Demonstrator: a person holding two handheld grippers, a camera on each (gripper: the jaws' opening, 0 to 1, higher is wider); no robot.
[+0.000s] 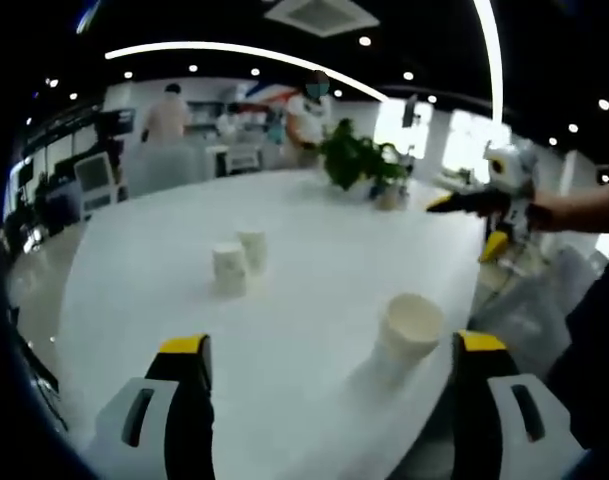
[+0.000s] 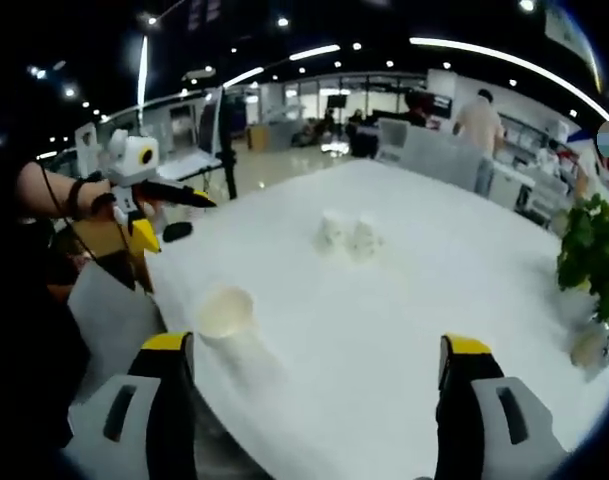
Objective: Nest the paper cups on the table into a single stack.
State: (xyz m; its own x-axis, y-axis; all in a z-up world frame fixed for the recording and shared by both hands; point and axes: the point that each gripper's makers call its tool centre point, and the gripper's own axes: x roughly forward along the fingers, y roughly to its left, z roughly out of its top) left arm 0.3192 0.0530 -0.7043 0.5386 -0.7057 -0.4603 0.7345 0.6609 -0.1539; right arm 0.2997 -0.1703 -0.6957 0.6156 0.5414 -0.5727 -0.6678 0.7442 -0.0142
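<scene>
Three white paper cups stand on a white table point(image 1: 284, 210). The nearest cup point(image 1: 409, 325) is upright with its mouth open, close to the table's edge; in the right gripper view this cup point(image 2: 226, 312) is at the lower left. Two more cups point(image 1: 229, 268) point(image 1: 252, 248) stand side by side further in, and appear again in the right gripper view point(image 2: 331, 229) point(image 2: 365, 236). My left gripper point(image 1: 332, 345) is open above the table, well short of the cups. My right gripper point(image 2: 316, 345) is open too, with nothing between its jaws.
A potted plant point(image 1: 359, 160) stands at the far side of the table, seen at the right edge in the right gripper view point(image 2: 594, 250). Each gripper shows in the other's view, held in a hand off the table's edge point(image 1: 494, 200) point(image 2: 144, 190). People stand at desks behind.
</scene>
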